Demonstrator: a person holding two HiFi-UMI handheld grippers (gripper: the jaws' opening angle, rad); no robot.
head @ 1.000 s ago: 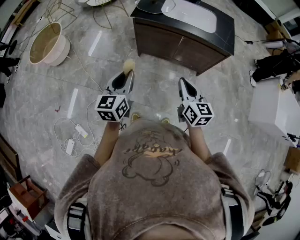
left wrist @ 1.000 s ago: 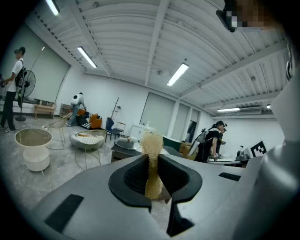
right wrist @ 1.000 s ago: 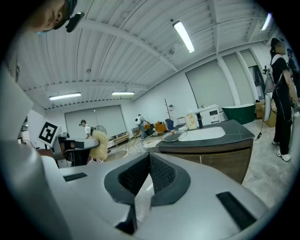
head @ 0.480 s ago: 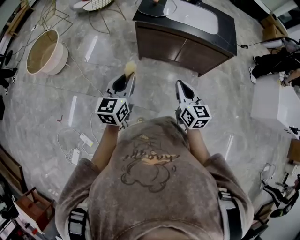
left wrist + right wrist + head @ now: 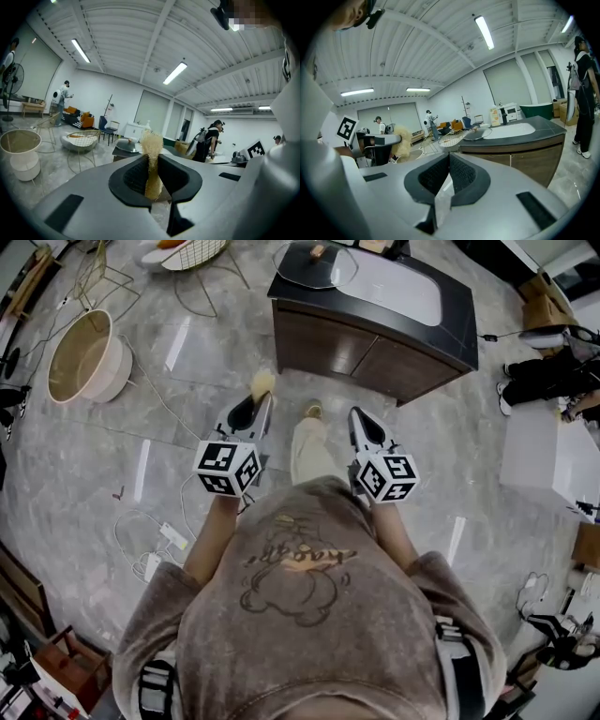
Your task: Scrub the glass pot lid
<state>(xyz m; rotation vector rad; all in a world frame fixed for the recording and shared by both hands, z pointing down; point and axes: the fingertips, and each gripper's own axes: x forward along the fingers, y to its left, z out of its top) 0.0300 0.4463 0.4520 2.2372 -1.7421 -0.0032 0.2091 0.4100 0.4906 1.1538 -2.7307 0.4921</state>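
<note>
Leg [image 5: 307,451] had stepped forward between grippers; left gripper [image 5: 254,406] was clamped on fibrous scrubber [image 5: 262,383]; right gripper [image 5: 357,415] jaws were together, empty; glass pot lid [image 5: 314,266] lay on sink cabinet [image 5: 375,348] ahead.

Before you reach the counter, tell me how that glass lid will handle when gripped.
The glass lid looks rigid and probably slippery: its clear dome shines. It lies flat on the dark counter, so a push would likely slide it, not roll it. Its small knob seems the surest hold.

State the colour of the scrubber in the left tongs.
Scrubber: pale straw yellow; left gripper view.
</note>
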